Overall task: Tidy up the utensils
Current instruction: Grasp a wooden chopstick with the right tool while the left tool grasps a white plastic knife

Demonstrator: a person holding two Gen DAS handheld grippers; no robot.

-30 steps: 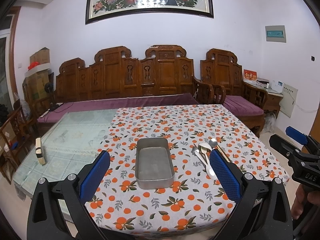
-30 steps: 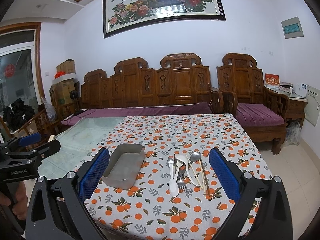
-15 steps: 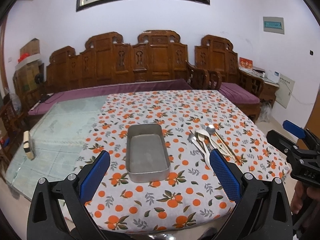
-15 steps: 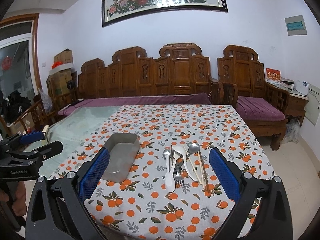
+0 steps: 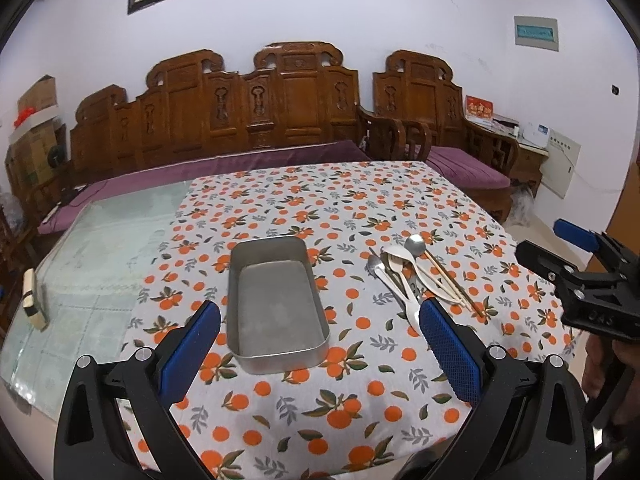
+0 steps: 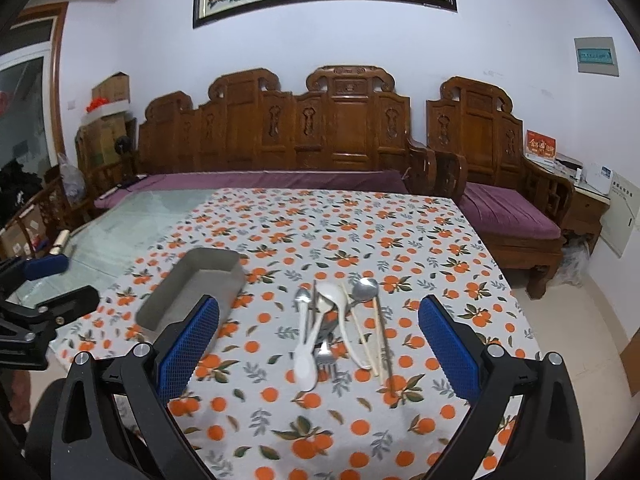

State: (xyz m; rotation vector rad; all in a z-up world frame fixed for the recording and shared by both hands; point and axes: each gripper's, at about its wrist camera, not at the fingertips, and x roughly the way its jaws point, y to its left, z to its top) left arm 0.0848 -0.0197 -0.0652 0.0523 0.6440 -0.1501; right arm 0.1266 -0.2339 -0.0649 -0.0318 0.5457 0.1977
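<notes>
An empty grey metal tin (image 5: 276,304) sits on the orange-print tablecloth (image 5: 320,208); it also shows in the right wrist view (image 6: 192,292). Right of it lies a pile of utensils (image 5: 416,276): metal spoons, white plastic spoons, a fork and chopsticks, also in the right wrist view (image 6: 340,328). My left gripper (image 5: 320,344) is open and empty, above the near table edge in front of the tin. My right gripper (image 6: 320,344) is open and empty, in front of the utensil pile. Each gripper shows at the other view's edge.
The cloth covers the right part of a glass-topped table (image 5: 100,260). A small brush-like block (image 5: 34,300) lies on the glass at far left. A carved wooden sofa with purple cushions (image 5: 260,120) stands behind the table.
Both grippers have moved forward and tilted down toward the table; the tin and utensils now appear larger and closer. Nothing on the table has moved.
</notes>
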